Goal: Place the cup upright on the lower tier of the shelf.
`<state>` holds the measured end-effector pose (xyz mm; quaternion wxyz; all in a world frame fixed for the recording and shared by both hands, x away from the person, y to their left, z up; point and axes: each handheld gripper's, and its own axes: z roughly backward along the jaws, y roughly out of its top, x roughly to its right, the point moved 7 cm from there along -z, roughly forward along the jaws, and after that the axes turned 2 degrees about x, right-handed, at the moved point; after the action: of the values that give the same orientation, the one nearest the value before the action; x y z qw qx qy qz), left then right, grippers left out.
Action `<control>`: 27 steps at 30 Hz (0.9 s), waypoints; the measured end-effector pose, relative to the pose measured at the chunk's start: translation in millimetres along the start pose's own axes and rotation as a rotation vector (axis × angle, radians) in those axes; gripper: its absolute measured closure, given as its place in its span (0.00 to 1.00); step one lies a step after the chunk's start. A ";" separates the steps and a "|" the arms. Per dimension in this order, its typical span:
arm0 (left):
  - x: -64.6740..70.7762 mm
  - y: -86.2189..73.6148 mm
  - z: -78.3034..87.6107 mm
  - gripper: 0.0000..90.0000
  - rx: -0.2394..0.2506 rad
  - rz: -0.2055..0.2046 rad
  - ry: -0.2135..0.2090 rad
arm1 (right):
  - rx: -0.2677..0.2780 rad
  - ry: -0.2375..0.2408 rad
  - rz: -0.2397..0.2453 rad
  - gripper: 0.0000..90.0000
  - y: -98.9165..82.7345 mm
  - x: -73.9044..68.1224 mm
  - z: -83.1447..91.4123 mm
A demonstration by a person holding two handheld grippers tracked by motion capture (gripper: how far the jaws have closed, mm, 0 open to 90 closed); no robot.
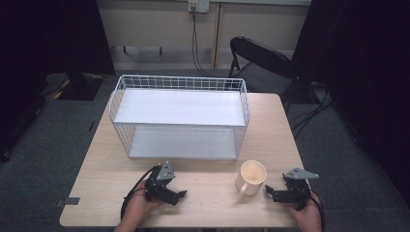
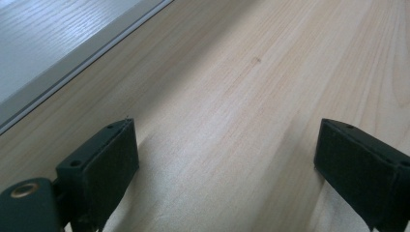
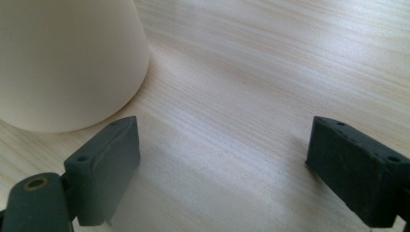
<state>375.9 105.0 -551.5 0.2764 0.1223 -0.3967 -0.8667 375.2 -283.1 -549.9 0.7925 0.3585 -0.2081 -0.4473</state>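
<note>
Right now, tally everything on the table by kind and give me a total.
Cream mug: 1
White wire shelf rack: 1
Handheld grippers: 2, the left gripper and the right gripper, each with its jaws apart
Total: 4

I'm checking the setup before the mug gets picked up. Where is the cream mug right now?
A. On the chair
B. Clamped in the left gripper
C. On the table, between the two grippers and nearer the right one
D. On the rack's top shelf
C: the mug stands upright on the table, just beside the open right gripper, apart from the left gripper.
</note>
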 end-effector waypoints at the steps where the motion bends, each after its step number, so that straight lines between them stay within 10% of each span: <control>1: 0.0 0.0 0.0 0.09 0.001 0.000 -0.001 | -0.002 0.000 0.000 0.12 0.0 0.0 0.1; 27: -0.1 -0.1 0.1 0.09 0.000 -0.002 -0.003 | -0.003 0.074 -0.019 0.21 43.3 3.5 45.7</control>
<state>375.9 105.1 -551.5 0.2752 0.1214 -0.3969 -0.8672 371.5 -288.8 -487.3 0.7959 0.3756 -0.1744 -0.4417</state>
